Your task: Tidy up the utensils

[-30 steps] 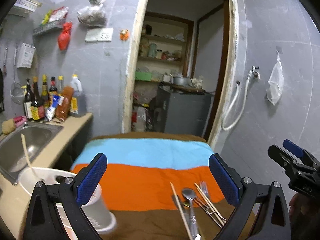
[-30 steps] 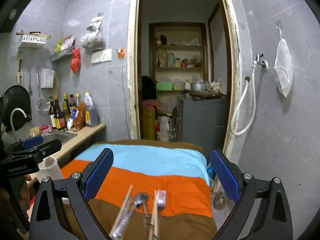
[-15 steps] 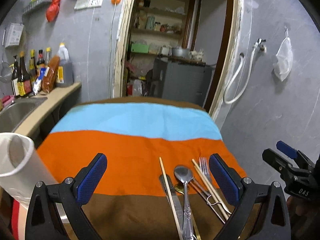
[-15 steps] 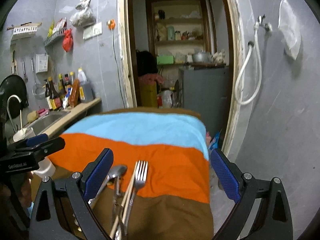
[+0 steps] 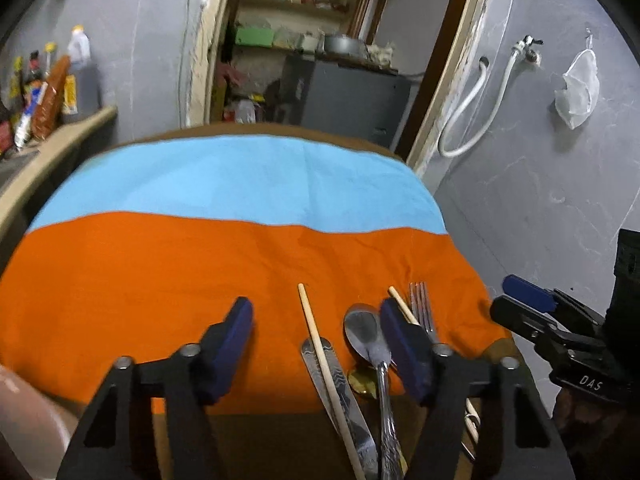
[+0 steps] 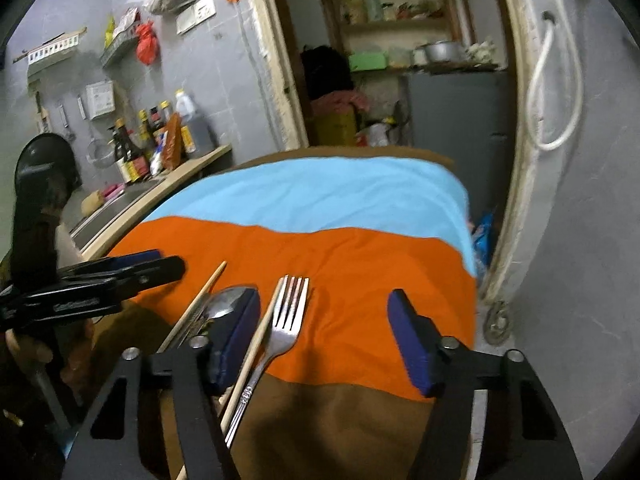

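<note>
A pile of utensils lies on the near part of a table under a blue, orange and brown striped cloth (image 5: 168,272). In the left wrist view a wooden chopstick (image 5: 316,340), a patterned knife (image 5: 340,384) and a spoon (image 5: 366,332) lie below and between the fingers of my left gripper (image 5: 316,340). Its jaws are closing and touch nothing. A fork (image 5: 420,304) lies past its right finger. My right gripper (image 6: 324,336) hovers over the fork (image 6: 288,316) and a second chopstick (image 6: 254,348), jaws closing with no contact. The spoon (image 6: 226,300) lies left of its left finger.
A counter (image 6: 192,168) with sauce bottles (image 6: 132,156) and a sink runs along the table's left side. A pale blurred container rim (image 5: 24,420) shows at the lower left. Behind the table are a doorway and a grey cabinet (image 5: 352,96). A white hose (image 5: 476,112) hangs on the right wall.
Both grippers have sunk toward the table and tipped downward, so the utensils now lie between their fingers. Both pairs of jaws have narrowed. The white container has slid to the left edge of view.
</note>
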### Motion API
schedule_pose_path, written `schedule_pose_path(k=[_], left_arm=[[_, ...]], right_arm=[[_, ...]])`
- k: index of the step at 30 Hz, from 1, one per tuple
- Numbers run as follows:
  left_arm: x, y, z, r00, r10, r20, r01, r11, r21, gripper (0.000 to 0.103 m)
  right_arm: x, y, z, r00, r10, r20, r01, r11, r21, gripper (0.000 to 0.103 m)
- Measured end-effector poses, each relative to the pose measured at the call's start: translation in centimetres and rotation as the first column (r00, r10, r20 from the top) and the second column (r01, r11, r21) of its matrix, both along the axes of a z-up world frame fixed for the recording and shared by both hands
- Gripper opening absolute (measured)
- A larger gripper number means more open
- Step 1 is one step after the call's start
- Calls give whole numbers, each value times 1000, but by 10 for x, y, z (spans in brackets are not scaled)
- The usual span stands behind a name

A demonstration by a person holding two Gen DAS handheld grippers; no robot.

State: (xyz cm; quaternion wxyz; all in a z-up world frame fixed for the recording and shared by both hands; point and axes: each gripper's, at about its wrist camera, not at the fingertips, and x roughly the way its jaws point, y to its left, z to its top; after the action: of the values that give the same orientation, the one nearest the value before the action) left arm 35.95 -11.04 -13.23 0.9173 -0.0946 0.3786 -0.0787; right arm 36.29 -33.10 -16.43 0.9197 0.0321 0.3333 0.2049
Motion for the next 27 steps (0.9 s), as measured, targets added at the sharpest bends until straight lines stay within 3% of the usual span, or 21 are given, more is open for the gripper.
schedule_pose_path(k=[4, 8, 10, 20, 27], left_arm=[[17, 0, -13, 997, -1, -73, 0, 1000, -9, 36], [24, 0, -21, 994, -7, -111, 4, 1000, -25, 28], [25, 1, -24, 992, -13, -122, 9, 999, -35, 24], [46, 6, -33, 972, -86, -218, 60, 991, -122, 22], [51, 3, -35, 968, -65, -243, 41, 994, -103, 8]], right_arm=[[17, 9, -13, 998, 53, -46, -53, 999, 8, 42], [30, 14, -23, 991, 90, -103, -86, 996, 37, 40], [36, 15, -30, 985, 106, -135, -100, 994, 50, 33], [60, 20, -54, 955, 183, -235, -154, 979, 136, 31], [68, 23, -58, 943, 224, -247, -184, 967, 174, 30]])
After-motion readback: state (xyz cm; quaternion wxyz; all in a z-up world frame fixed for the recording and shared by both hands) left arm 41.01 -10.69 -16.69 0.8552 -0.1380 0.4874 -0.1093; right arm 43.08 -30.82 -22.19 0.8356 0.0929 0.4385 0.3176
